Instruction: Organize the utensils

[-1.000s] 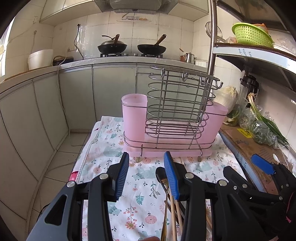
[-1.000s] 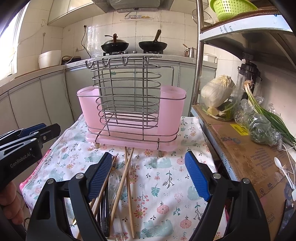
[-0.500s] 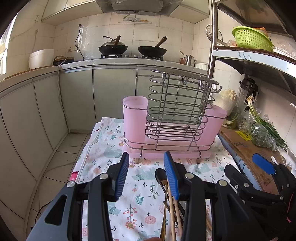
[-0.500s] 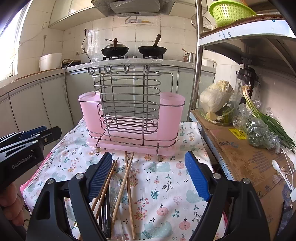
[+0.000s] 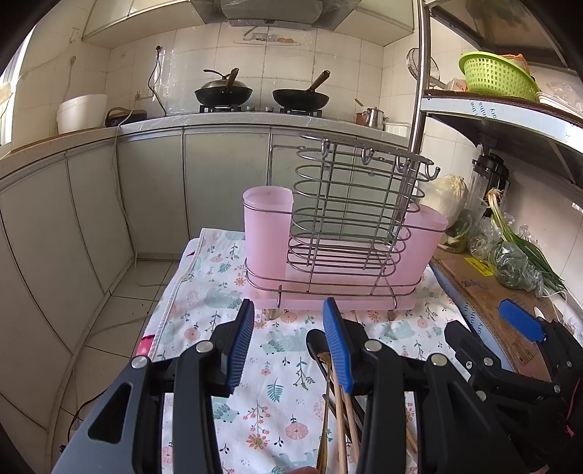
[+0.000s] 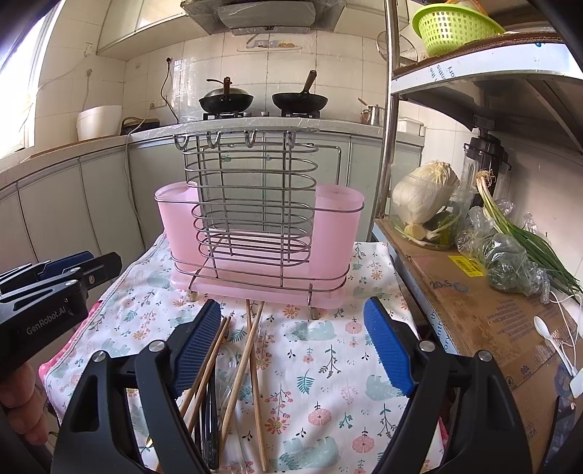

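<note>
A pink utensil holder with a wire rack [image 5: 342,240] stands at the far end of the floral cloth; it also shows in the right wrist view [image 6: 258,233]. Wooden chopsticks [image 6: 251,350] and a dark spoon [image 5: 317,341] lie on the cloth in front of it. My left gripper [image 5: 288,342] is open and empty, above the cloth, with the spoon and chopsticks beside its right finger. My right gripper [image 6: 291,342] is wide open and empty above the chopsticks.
The floral cloth [image 6: 328,364] covers a small table. A cardboard box [image 6: 484,310] with cabbage [image 6: 422,197], bagged greens and white plastic spoons stands at the right. A metal shelf with a green basket [image 6: 452,22] is above. Kitchen counter and woks are behind.
Both grippers have pulled back slightly and tilted upward; the holder sits a little lower and farther in both views. Both remain open and empty.
</note>
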A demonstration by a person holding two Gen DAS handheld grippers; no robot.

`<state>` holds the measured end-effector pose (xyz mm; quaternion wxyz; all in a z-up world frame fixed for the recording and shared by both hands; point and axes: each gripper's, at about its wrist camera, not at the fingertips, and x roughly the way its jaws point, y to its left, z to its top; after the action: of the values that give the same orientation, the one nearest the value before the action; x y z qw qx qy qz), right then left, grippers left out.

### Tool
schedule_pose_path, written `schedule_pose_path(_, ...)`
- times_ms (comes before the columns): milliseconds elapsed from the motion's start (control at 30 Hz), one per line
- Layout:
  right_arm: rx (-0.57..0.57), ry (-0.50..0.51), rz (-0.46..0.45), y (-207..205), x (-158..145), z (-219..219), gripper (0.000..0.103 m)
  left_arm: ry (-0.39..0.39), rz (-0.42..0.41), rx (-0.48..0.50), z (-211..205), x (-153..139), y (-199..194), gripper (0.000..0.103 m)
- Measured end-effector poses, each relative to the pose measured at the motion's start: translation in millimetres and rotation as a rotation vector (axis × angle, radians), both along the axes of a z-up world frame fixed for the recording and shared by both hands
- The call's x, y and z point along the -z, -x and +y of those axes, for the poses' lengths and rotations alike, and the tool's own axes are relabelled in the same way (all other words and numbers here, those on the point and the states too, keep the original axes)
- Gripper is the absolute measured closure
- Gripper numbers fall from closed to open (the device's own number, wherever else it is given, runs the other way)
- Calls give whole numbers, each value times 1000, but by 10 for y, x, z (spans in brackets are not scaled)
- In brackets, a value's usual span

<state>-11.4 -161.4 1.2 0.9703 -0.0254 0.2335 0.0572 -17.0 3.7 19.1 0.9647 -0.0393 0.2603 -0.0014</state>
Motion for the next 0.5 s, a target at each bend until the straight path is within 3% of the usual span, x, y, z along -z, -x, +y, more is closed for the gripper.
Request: schedule_pose_path(500, 1, -8, 23, -48, 49, 2, 22, 8, 29, 0, 27, 89, -73, 64)
